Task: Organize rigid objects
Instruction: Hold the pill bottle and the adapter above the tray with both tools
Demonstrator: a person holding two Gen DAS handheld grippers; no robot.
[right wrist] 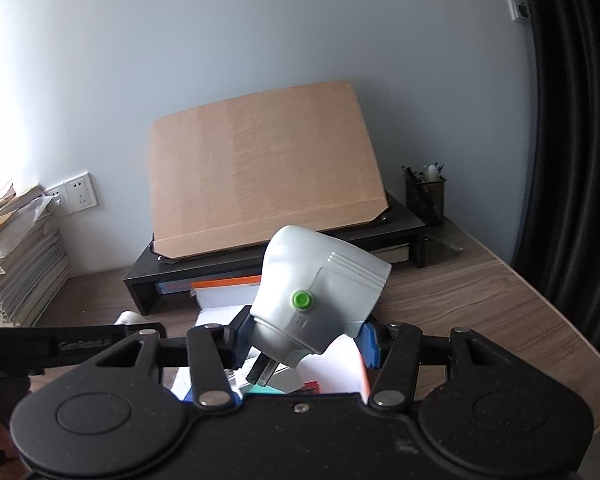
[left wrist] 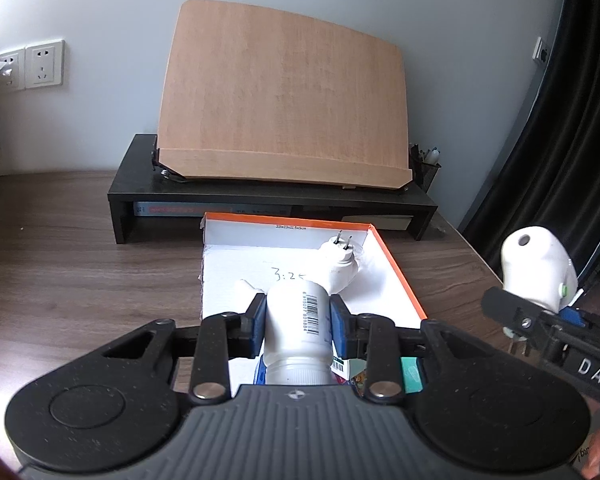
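Observation:
My left gripper [left wrist: 298, 322] is shut on a white plastic bottle [left wrist: 298, 332] with a barcode label, held lengthwise over the near part of an orange-edged white cardboard tray [left wrist: 396, 264]. A white two-pin plug [left wrist: 342, 264] lies in the tray's far right corner. My right gripper [right wrist: 306, 338] is shut on a white plug adapter [right wrist: 320, 288] with a green button, prongs pointing down toward me, above the tray [right wrist: 224, 284]. The adapter [left wrist: 536, 268] also shows in the left wrist view at the right, beside the tray.
A black monitor riser [left wrist: 268, 196] holds a tilted wooden board [left wrist: 284, 96] behind the tray. A mesh pen holder [right wrist: 426, 196] stands at its right end. Stacked books [right wrist: 24, 264] and wall sockets [left wrist: 44, 64] are at the left. The desk edge [right wrist: 572, 320] and a dark curtain [right wrist: 580, 120] are at the right.

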